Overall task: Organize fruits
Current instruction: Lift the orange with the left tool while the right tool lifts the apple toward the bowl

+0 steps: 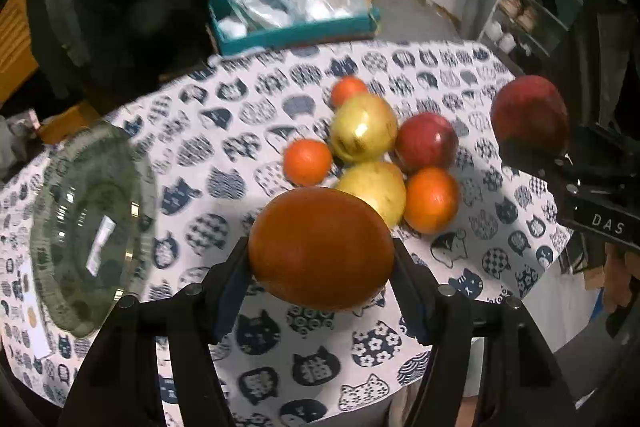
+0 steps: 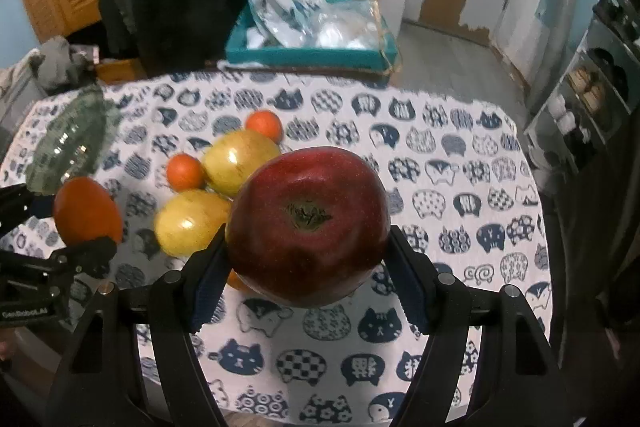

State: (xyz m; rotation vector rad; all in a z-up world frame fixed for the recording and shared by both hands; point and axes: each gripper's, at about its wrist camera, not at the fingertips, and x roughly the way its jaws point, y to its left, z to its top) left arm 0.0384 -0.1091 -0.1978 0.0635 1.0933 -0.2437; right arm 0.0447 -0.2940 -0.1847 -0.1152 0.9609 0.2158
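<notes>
Fruit filled both your grippers: your left gripper (image 1: 322, 267) clamped an orange (image 1: 320, 247) above the tablecloth (image 1: 224, 155), and your right gripper (image 2: 308, 255) clamped a red apple (image 2: 308, 223), calyx toward the camera. Between them the pile (image 1: 372, 147) sat on the cloth: yellow apples, a red one, smaller oranges, all touching. You had the glass plate (image 1: 92, 227) off to the left, apart from the pile.

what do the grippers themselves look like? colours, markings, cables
Both alike: matte black frames with round silver bolt heads and blue ridged pads inside the fingers. The right gripper body carries white "DAS" lettering in the left view; the left gripper shows a partly readable "GenRobot" label in the right view. No cables or sleeves visible.
</notes>
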